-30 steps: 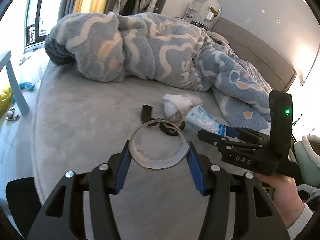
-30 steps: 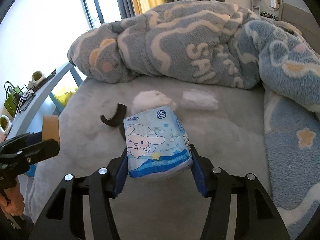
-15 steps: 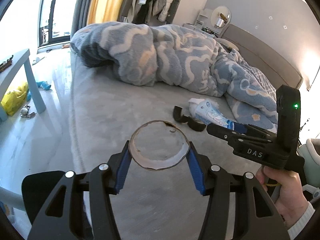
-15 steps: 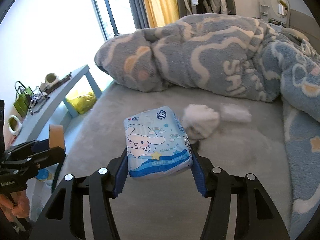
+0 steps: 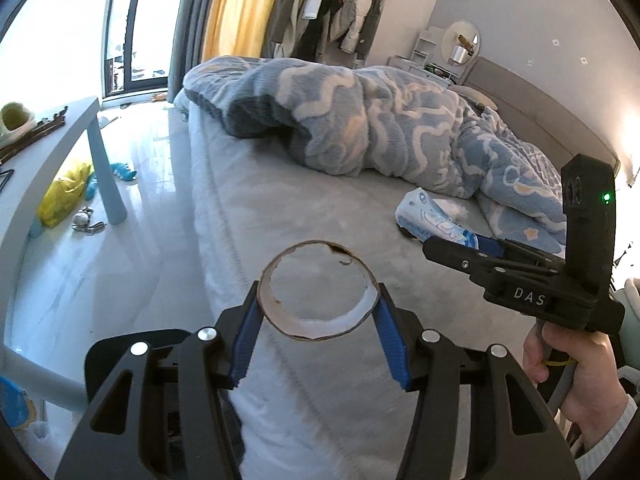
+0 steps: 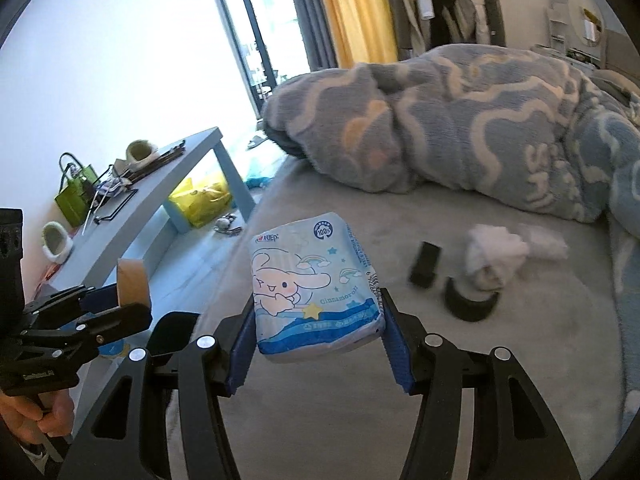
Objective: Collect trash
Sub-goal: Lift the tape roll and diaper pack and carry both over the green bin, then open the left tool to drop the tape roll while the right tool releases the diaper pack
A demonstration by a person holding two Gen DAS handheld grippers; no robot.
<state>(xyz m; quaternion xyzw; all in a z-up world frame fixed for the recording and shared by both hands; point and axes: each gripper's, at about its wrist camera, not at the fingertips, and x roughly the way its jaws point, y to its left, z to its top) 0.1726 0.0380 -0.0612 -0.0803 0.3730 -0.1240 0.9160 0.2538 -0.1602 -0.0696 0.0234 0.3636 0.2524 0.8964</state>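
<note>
Left gripper (image 5: 318,312) clamped on cardboard ring (image 5: 319,290), held above near edge of bed (image 5: 280,208). Right gripper (image 6: 318,322) clamped on tissue pack (image 6: 314,284), raised over grey bedsheet. Further on sheet: black strip (image 6: 425,264), curved black piece (image 6: 470,306), crumpled white tissue (image 6: 494,256), close together. Behind: blue blanket (image 6: 480,120). Left of bed: blue table (image 6: 160,200), yellow bag (image 6: 202,200) on floor.

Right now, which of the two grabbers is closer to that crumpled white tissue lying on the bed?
Right. The right gripper, shut on the tissue pack, hangs over the bed, the crumpled white tissue just ahead to its right. The left gripper, holding the cardboard ring, is at the bed's edge, farther away.
</note>
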